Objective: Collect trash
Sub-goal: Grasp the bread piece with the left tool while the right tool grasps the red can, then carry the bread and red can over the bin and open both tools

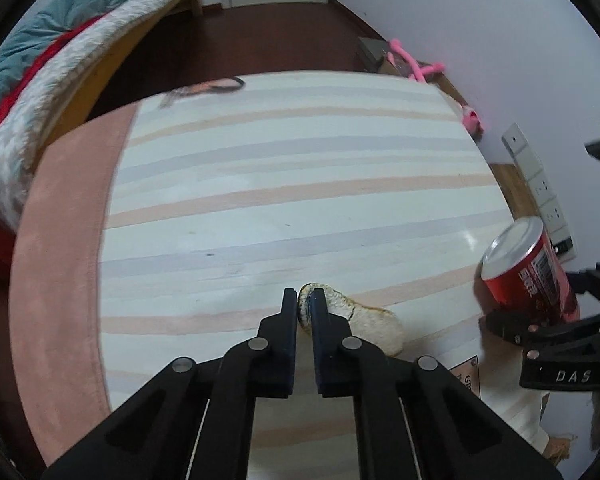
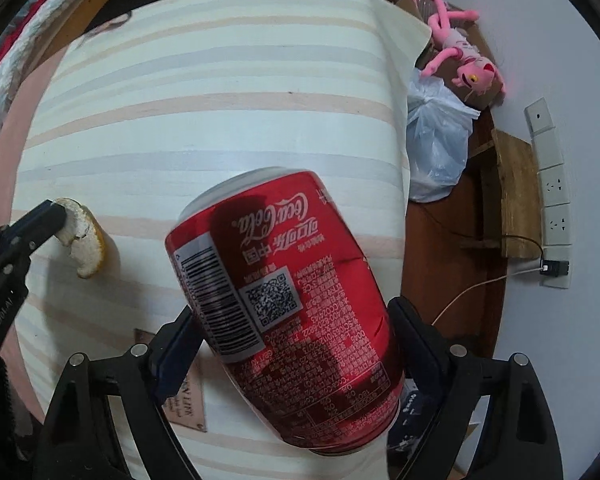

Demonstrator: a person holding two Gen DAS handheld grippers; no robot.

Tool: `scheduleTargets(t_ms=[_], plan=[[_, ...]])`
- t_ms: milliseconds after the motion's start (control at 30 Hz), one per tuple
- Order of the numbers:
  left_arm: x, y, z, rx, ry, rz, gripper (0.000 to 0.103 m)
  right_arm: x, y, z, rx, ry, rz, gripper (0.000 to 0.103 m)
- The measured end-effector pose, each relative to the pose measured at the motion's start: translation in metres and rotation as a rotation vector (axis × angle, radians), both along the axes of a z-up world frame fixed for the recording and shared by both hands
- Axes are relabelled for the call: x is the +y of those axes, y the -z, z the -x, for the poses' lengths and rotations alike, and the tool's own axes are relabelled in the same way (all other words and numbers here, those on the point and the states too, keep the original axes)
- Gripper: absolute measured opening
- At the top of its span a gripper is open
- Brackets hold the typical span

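Note:
My left gripper (image 1: 304,304) is shut on a piece of orange peel (image 1: 364,324), pinching its near end a little above the striped tablecloth (image 1: 284,184). The peel (image 2: 86,240) and the left gripper (image 2: 40,216) also show at the left of the right wrist view. My right gripper (image 2: 296,336) is shut on a red Coca-Cola can (image 2: 292,292), held tilted with its label upside down. The can (image 1: 528,268) and the right gripper (image 1: 540,328) show at the right edge of the left wrist view.
A striped tablecloth (image 2: 204,92) covers the table, with a pink border (image 1: 64,240) at the left. A bed (image 1: 60,48) stands far left. A white plastic bag (image 2: 436,148), a pink plush toy (image 2: 460,52), a cardboard box (image 2: 412,4) and wall sockets (image 2: 552,188) lie to the right.

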State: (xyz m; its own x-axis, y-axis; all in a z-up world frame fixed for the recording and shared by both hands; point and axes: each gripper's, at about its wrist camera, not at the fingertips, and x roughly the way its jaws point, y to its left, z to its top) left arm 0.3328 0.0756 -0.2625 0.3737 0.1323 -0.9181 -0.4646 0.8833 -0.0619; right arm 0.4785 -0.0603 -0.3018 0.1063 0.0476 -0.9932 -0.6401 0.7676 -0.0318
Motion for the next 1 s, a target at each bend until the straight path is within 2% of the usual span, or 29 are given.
scheduleTargets(t_ms=[300,433,633,867,1000], plan=[[0.026,-0.069,0.072,-0.118,-0.088,-0.106,0.003,0.009,-0.051,0.058,-0.107,0.011,-0.134,0.090],[0.040,-0.103,0.115,-0.171,-0.140,-0.160,0.003,0.026,-0.088,0.105,-0.143,-0.005,-0.214,0.090],[0.070,-0.145,0.197,-0.215,-0.225,-0.216,0.003,0.060,-0.130,0.180,-0.137,-0.063,-0.330,0.090],[0.107,-0.166,0.298,-0.214,-0.342,-0.283,0.003,0.116,-0.156,0.274,-0.091,-0.170,-0.423,0.089],[0.136,-0.167,0.352,-0.203,-0.420,-0.288,0.003,0.157,-0.161,0.331,-0.050,-0.230,-0.460,0.089]])
